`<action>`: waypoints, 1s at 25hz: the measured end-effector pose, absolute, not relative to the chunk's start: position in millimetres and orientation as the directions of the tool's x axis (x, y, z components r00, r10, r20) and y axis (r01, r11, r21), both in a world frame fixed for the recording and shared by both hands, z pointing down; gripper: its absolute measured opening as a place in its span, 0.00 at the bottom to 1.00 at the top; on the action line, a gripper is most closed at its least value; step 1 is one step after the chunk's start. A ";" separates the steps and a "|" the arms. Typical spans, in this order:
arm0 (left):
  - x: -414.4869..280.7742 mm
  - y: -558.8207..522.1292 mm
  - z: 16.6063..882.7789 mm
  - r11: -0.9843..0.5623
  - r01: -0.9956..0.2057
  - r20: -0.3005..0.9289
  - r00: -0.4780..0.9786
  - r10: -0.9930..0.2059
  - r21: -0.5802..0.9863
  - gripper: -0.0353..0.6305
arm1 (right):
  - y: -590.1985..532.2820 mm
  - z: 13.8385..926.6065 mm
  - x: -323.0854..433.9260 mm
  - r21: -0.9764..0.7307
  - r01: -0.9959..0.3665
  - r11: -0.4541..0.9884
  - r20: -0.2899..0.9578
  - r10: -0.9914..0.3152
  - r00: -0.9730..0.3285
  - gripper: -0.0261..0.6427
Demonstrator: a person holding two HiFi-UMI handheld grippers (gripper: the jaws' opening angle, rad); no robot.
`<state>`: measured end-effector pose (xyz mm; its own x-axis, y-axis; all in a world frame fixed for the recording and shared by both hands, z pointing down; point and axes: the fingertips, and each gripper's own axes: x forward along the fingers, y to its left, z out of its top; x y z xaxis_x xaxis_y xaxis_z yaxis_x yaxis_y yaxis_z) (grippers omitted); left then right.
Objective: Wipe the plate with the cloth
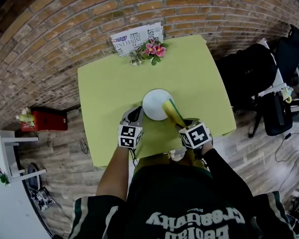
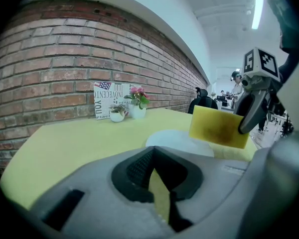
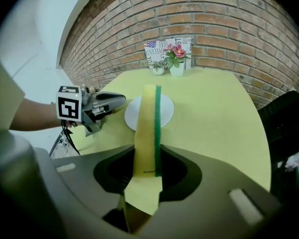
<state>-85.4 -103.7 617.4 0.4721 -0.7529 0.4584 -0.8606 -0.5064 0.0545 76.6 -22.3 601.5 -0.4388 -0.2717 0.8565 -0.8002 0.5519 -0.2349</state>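
Note:
A white plate (image 1: 154, 102) lies in the middle of the yellow-green table (image 1: 109, 88). My right gripper (image 1: 185, 123) is shut on the cloth (image 1: 173, 112), a yellow sponge-like pad with a green layer. The pad reaches out over the plate's right part and stands on edge between the fingers in the right gripper view, cloth (image 3: 148, 133) over plate (image 3: 167, 111). My left gripper (image 1: 136, 114) is shut and holds nothing, just off the plate's left rim. From the left gripper view the plate (image 2: 177, 141) lies ahead to the right, with the cloth (image 2: 219, 127) held above it.
A small pot of pink flowers (image 1: 152, 51) and a printed card (image 1: 134, 38) stand at the table's far edge against the brick wall. Black chairs and bags (image 1: 249, 73) crowd the right side. A red box (image 1: 47, 119) sits on the floor at left.

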 end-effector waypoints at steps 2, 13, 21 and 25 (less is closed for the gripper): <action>-85.4 -103.7 617.1 -0.507 -0.860 0.456 0.474 -0.753 0.056 0.06 | -30.7 594.4 69.4 -0.254 -0.799 0.545 0.842 -0.281 -0.460 0.23; -85.6 -103.4 616.5 -0.509 -0.859 0.449 0.479 -0.754 0.062 0.06 | -61.7 593.0 25.8 -0.199 -0.752 0.628 0.872 -0.237 -0.428 0.23; -86.4 -103.3 615.6 -0.512 -0.857 0.447 0.483 -0.753 0.064 0.06 | -79.0 599.8 2.9 -0.179 -0.743 0.645 0.901 -0.197 -0.387 0.23; -87.0 -103.2 615.4 -0.511 -0.857 0.449 0.482 -0.752 0.064 0.06 | -79.5 608.2 -3.1 -0.170 -0.729 0.663 0.915 -0.167 -0.366 0.23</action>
<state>-87.0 -103.2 615.4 0.4824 -0.7520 0.4492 -0.8570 -0.5113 0.0644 -3.1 -79.5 608.2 -0.3659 -0.1672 0.9155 -0.7291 0.6628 -0.1704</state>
